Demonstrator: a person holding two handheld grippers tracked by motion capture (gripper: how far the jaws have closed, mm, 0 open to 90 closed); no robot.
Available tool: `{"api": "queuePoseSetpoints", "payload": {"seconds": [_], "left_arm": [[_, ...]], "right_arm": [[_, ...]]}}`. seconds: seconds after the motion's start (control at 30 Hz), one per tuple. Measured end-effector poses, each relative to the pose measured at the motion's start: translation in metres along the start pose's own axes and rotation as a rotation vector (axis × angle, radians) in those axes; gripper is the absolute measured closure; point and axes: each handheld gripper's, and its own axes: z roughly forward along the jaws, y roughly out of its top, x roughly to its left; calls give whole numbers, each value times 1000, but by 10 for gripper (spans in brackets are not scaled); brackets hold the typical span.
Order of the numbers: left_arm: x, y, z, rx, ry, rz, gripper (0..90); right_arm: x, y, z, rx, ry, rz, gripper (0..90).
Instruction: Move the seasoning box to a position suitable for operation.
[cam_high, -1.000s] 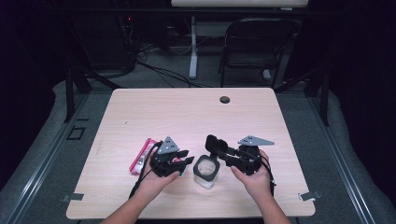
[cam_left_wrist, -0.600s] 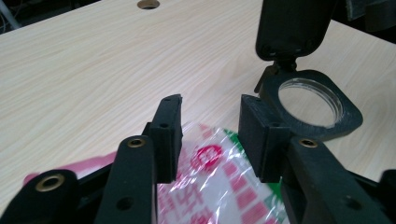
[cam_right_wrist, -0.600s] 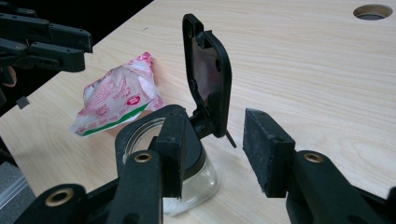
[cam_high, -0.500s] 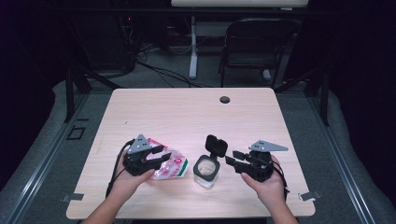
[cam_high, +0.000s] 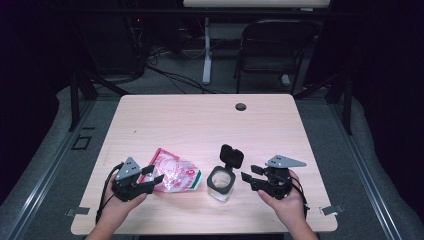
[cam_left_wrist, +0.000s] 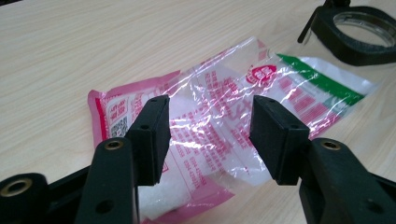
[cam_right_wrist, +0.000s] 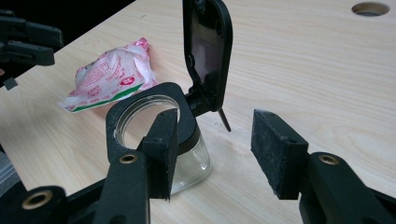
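On the bench (cam_high: 200, 120) a pink-and-clear bag (cam_high: 172, 175) lies flat toward the near left, its green-striped end pointing at a glass jar (cam_high: 220, 183) that stands upright just right of it, near but not touching. The jar's black lid (cam_high: 231, 155) is flipped up on its hinge, leaving the mouth uncovered. The left claw (cam_high: 152, 176) hangs at the bag's left end; its jaws have just been opening and now stand released, with the bag lying below and beyond the gap, white grains showing through the film by the left pad (cam_left_wrist: 152, 135). From the left claw view the pads press on nothing. The right claw (cam_high: 250, 173) sits just right of the jar, its jaws likewise just opened and gripping nothing; in the right claw view the jar stands beyond the left pad (cam_right_wrist: 163, 149), and bare bench shows between the pads.
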Motion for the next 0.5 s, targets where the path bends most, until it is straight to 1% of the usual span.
{"api": "queuePoseSetpoints", "payload": {"seconds": [0.03,0.07,0.1,0.17,0.2,0.23,0.3,0.33,0.37,0.4,0.43,0.5], "left_arm": [[0,-5,1,0,14,-1,467],[0,-5,1,0,14,-1,461],[0,-7,2,2,20,-2,457],[-3,-13,5,15,39,28,444],[-3,-13,5,15,39,28,443],[-3,-15,6,18,39,39,443],[-4,-19,7,20,38,50,443],[-5,-20,7,24,38,49,443],[-5,-22,8,25,28,50,444],[-6,-23,9,27,21,49,452],[-8,-24,10,35,20,61,453],[-8,-25,10,41,16,67,454]], "right_arm": [[-1,-4,0,-35,-5,3,500],[-1,-4,0,-35,-5,3,500],[-4,-6,0,-52,-14,3,494],[-8,-8,1,-59,-18,18,494],[-8,-8,1,-59,-18,18,494],[-11,-9,2,-72,-19,19,491],[-12,-9,2,-77,-19,19,489],[-14,-10,3,-83,-19,20,485],[-15,-10,4,-89,-18,22,483],[-16,-11,5,-85,-13,25,483],[-17,-12,7,-86,-9,24,481],[-18,-12,8,-81,-11,18,481]]}}
